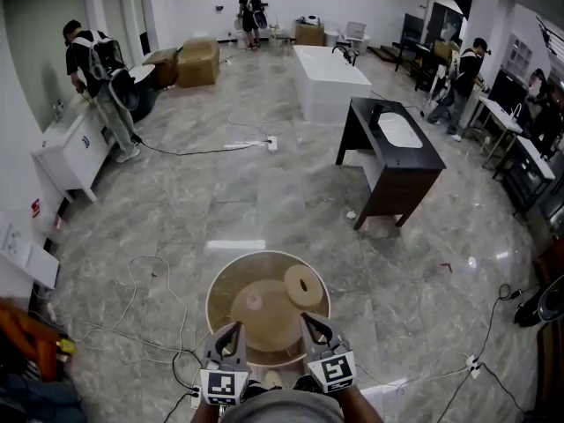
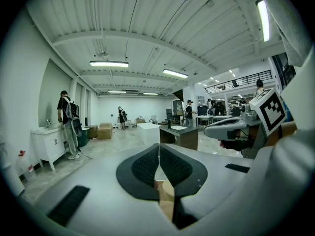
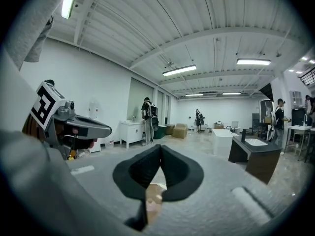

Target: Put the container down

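Grip shared: left tongs and right tongs pinch round beige container at near rim, evidently keeping it level.

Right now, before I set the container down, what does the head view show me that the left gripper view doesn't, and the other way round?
Head view only: the container, open, a ring inside it, the left gripper and right gripper at its near rim. Left gripper view only: the left pads shut on that rim, a beige sliver below them, and the ceiling lights. Both: the right gripper, the dark vanity, the person at the white cabinet.
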A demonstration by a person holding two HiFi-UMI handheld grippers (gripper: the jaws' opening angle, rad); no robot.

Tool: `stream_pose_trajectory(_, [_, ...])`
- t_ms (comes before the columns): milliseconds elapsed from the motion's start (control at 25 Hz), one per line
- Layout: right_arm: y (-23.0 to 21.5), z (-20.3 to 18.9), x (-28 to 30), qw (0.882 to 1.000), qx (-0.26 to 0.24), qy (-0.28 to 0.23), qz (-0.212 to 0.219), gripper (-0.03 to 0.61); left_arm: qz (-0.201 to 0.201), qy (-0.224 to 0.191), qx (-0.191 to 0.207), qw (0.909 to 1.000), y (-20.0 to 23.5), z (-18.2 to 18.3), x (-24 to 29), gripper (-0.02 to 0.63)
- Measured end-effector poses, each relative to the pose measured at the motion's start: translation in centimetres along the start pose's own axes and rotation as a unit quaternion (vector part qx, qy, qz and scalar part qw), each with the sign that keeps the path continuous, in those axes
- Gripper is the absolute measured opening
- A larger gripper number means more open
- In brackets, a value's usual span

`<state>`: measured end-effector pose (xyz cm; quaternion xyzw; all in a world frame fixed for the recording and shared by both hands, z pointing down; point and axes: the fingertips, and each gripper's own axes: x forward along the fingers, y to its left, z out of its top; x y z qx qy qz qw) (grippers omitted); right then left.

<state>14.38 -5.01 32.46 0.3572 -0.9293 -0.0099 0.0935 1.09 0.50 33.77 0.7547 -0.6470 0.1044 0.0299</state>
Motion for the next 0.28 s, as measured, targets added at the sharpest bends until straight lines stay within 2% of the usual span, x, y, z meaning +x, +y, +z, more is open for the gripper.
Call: stream_pose_trajectory(280, [-0.18,0.14,-0.31,1.0,0.001,0.004,0.005,-0.002,-0.001,-0.002,0.005,1.0,-0.58,0.04,0.12,0.021])
